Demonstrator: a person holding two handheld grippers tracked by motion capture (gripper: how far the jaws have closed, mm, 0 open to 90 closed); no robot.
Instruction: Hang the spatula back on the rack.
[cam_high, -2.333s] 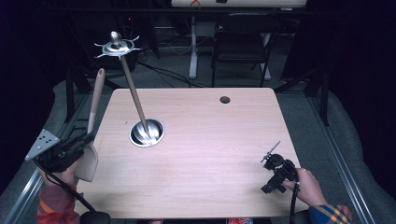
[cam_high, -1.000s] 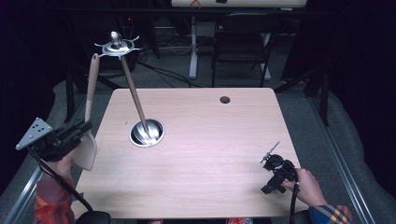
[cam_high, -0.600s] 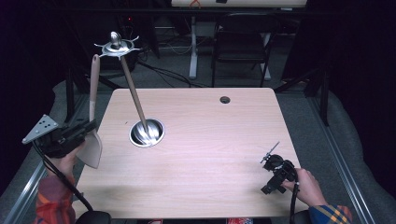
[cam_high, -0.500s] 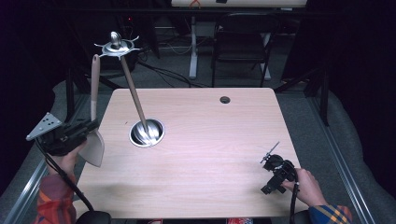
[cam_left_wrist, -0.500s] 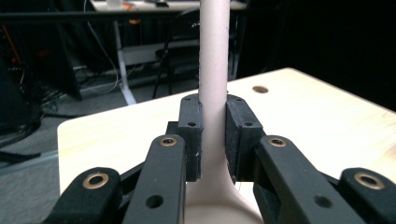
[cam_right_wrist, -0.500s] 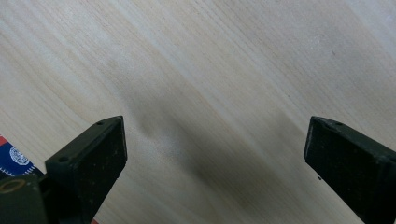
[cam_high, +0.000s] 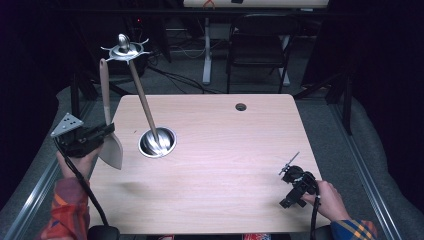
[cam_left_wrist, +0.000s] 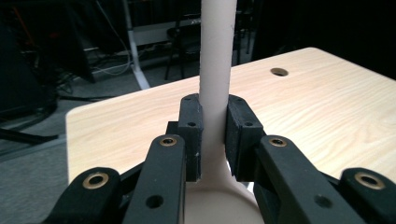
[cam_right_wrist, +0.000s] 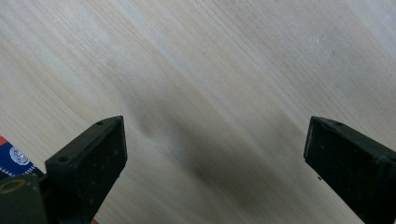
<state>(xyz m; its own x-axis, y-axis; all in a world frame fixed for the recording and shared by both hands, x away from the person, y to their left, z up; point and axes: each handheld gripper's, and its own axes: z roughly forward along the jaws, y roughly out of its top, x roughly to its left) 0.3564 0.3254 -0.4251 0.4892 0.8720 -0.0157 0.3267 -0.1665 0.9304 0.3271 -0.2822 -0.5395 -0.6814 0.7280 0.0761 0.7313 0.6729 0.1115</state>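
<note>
Spatula (cam_high: 111, 131) stands upright at the left edge of the bench (cam_high: 225, 150), its neck clamped between the left gripper (cam_left_wrist: 214, 135) jaws, blade below, handle rising above. Rack (cam_high: 145, 100) stands just right. Right gripper (cam_right_wrist: 215, 154), lower right, hovers over bare wood, jaws wide apart.

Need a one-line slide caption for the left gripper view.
Left gripper clamps a pale spatula by its neck, handle upright, above the wooden table.
</note>
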